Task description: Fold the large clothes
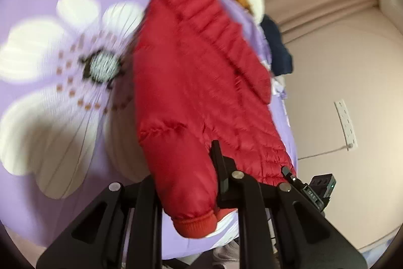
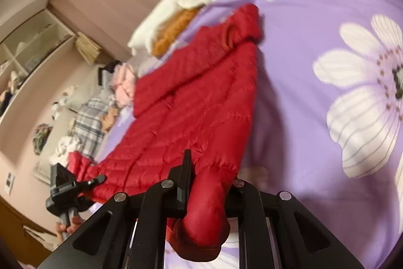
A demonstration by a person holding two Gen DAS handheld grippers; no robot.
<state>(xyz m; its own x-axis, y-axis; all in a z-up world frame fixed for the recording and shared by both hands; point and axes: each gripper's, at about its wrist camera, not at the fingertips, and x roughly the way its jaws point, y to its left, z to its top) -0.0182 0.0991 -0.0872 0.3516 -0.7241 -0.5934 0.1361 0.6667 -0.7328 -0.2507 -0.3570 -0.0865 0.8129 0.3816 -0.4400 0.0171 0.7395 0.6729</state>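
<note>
Nearest, left tongs and right tongs each pinch a cuff of the red jacket, which trails across the bed. Lift both evenly, keeping sleeves taut, before folding.

The red quilted puffer jacket of shiny, stitched-channel fabric lies stretched out along a lilac bedspread with large white flowers, its body spread fairly flat and running away from both cameras toward the far end of the bed. Its two sleeves hang toward the cameras, each ending in a ribbed knit cuff. At the far end the collar part is bunched and rolled over.
</note>
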